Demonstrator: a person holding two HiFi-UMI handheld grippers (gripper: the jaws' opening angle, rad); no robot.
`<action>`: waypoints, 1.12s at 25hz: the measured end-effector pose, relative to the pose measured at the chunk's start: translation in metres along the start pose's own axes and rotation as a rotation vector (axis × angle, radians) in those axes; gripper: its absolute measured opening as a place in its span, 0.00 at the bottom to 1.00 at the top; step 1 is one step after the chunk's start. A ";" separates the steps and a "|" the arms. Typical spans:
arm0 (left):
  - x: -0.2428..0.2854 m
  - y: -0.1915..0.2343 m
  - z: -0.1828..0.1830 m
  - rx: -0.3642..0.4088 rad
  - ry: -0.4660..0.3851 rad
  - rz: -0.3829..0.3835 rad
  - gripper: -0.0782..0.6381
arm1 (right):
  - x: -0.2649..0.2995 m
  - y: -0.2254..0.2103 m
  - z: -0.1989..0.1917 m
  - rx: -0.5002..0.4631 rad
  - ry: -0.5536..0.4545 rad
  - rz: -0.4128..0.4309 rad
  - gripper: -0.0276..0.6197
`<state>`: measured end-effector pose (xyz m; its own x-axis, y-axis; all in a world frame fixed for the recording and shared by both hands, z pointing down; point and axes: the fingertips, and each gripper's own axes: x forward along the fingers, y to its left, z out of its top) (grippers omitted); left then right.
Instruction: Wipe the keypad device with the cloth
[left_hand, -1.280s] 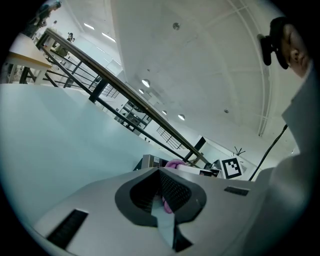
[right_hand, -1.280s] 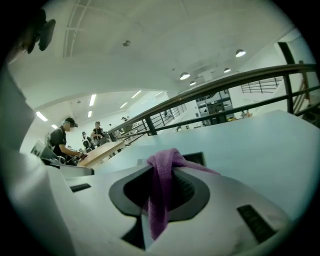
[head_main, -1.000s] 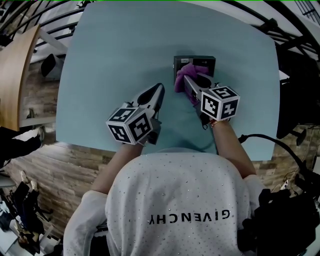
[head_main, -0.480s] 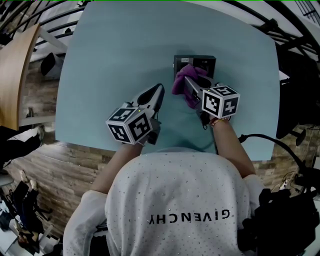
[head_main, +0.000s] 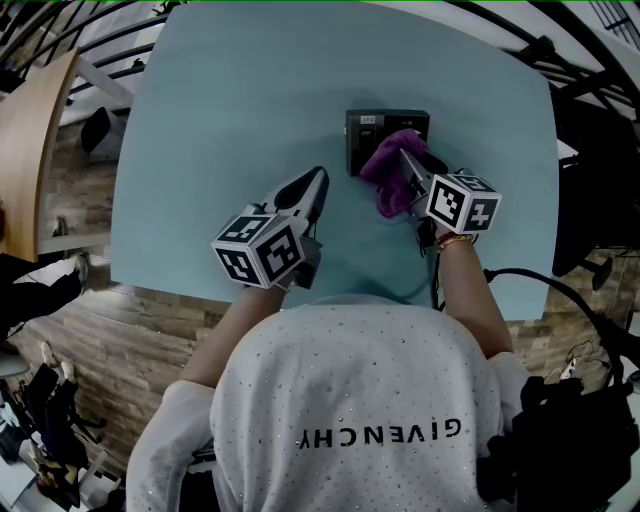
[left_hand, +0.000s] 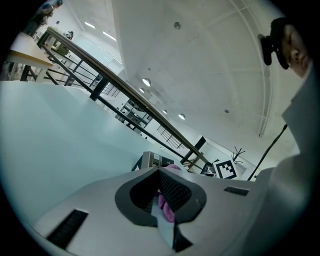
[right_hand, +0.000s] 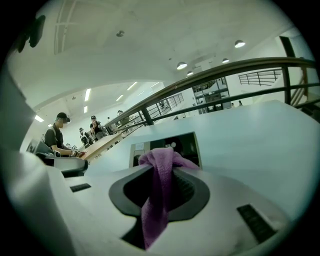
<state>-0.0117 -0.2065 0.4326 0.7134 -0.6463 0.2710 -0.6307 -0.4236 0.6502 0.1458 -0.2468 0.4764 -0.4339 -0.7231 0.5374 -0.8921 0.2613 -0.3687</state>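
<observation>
The keypad device is a dark flat box lying on the pale blue table, beyond its middle. My right gripper is shut on a purple cloth, which lies over the device's near right part. In the right gripper view the cloth hangs between the jaws of the gripper, with the device just beyond. My left gripper hovers left of the device, shut and holding nothing. From the left gripper, the device and a bit of cloth show ahead.
The table's near edge runs just in front of the person's body. A black cable loops at the right. A wooden tabletop stands to the left over plank flooring. People sit at a far table; railings run behind.
My right gripper has slid the cloth to the right across the device, baring the device's left part. The left gripper has stayed put.
</observation>
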 end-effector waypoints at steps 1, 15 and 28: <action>0.000 0.000 0.000 0.000 0.000 0.000 0.11 | -0.002 -0.003 0.000 0.005 -0.003 -0.007 0.15; 0.001 0.004 -0.004 -0.006 0.016 -0.001 0.11 | -0.025 -0.046 0.006 0.125 -0.061 -0.119 0.15; -0.001 0.006 -0.006 -0.016 0.014 0.003 0.11 | 0.024 0.079 -0.033 -0.180 0.132 0.123 0.15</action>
<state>-0.0147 -0.2041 0.4408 0.7155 -0.6388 0.2830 -0.6284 -0.4114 0.6602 0.0612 -0.2224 0.4852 -0.5429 -0.5919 0.5957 -0.8344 0.4603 -0.3031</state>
